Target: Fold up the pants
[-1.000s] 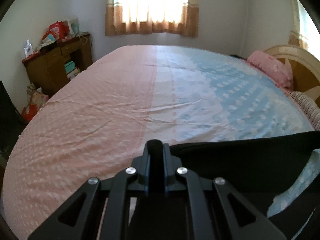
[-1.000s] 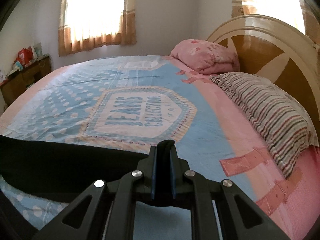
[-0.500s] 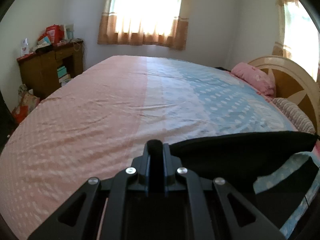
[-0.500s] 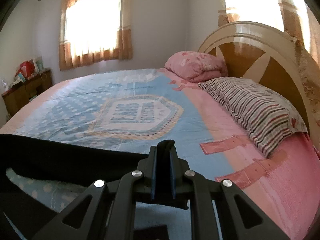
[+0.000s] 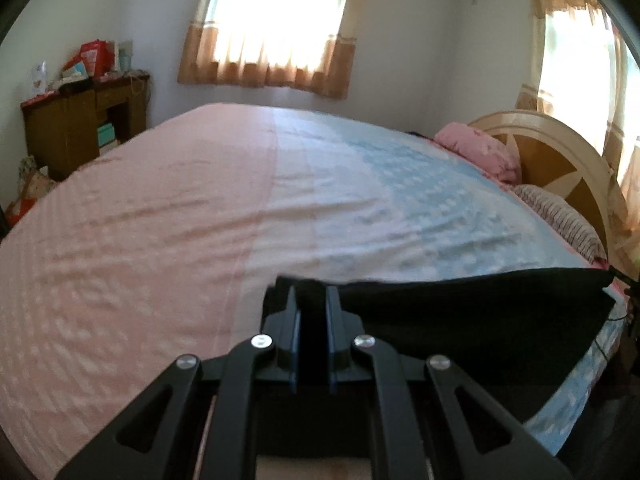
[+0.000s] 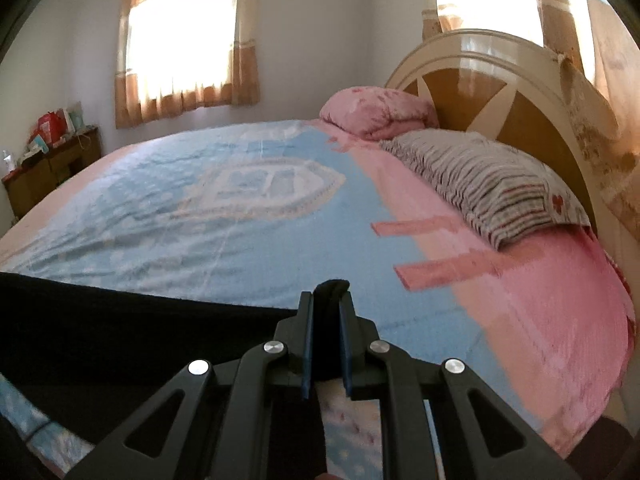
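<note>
Left wrist view: left gripper [image 5: 311,300] and right gripper [image 6: 327,300] are clamping black pants [image 5: 460,312], stretching sideways between them above the bed [image 5: 160,220].

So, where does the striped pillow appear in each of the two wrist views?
Left wrist view: the striped pillow lies at the far right edge, small, below the headboard.
Right wrist view: the striped pillow is large, right of centre, in front of the headboard.
Shared landmark: the pink folded blanket just beyond the pillow.
</note>
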The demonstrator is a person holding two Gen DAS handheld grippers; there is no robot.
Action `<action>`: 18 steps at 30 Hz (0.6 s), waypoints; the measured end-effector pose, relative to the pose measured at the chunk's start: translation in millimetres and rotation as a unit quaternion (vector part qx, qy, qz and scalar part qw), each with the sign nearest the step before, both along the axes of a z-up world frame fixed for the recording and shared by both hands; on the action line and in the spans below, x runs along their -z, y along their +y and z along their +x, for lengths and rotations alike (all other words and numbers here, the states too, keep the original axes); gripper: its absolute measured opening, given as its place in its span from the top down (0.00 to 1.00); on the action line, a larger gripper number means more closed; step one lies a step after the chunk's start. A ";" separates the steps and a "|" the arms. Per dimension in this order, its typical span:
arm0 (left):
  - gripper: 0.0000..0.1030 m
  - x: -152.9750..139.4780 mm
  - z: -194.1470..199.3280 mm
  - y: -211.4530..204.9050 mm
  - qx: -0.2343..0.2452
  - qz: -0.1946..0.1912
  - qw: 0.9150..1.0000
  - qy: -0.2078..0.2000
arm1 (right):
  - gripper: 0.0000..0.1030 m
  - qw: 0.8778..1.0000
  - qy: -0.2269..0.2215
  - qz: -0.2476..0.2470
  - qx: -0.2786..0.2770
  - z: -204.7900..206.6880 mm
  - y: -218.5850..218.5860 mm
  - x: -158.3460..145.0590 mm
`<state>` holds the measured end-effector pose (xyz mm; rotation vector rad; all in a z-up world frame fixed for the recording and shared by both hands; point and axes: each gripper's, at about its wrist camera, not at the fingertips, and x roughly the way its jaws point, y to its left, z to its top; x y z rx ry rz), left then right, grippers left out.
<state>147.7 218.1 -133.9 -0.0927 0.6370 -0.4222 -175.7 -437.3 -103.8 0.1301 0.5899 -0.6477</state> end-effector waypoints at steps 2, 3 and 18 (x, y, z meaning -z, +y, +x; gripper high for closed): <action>0.89 -0.5 -3.5 -1.0 0.003 0.002 1.000 -0.005 | 0.89 1.000 0.005 0.004 0.001 -7.1 3.5 4.5; 0.88 -2.3 -4.6 -2.3 0.007 0.003 1.000 -0.007 | 0.89 1.000 0.011 0.007 0.003 -9.5 4.8 6.9; 0.74 8.1 -34.0 47.5 -0.019 0.067 0.997 0.015 | 0.71 1.000 0.027 -0.004 -0.015 -49.9 54.4 -47.8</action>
